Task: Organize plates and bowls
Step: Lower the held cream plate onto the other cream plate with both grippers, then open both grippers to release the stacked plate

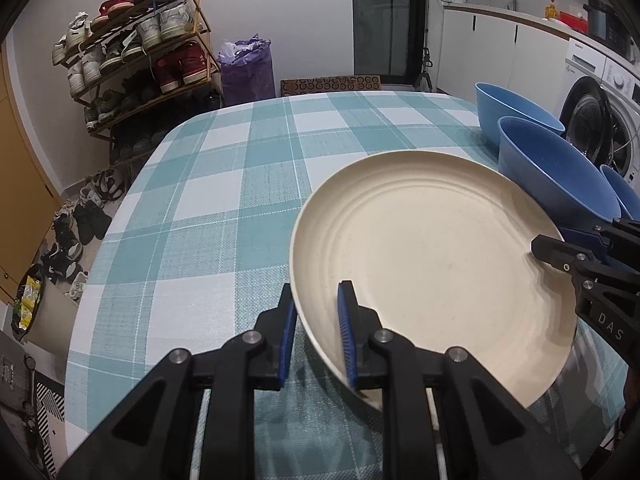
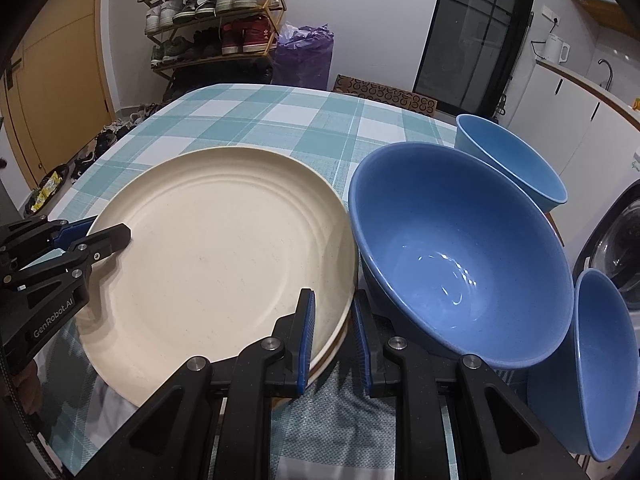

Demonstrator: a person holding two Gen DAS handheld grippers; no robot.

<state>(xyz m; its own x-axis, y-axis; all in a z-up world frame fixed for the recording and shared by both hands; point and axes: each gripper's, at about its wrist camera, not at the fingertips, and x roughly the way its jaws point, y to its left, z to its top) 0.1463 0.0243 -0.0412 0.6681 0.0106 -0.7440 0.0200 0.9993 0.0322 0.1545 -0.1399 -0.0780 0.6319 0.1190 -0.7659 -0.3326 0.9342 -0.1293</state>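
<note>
Both grippers clamp opposite rims of cream plate.

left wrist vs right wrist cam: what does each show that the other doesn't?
Left wrist only: the left gripper straddling the cream plate rim, and the washing machine front.

Right wrist only: the right gripper on the plate's opposite rim, a second plate edge beneath it, and the middle blue bowl interior.

Both: plate, three blue bowls, checked tablecloth, shoe rack.
</note>
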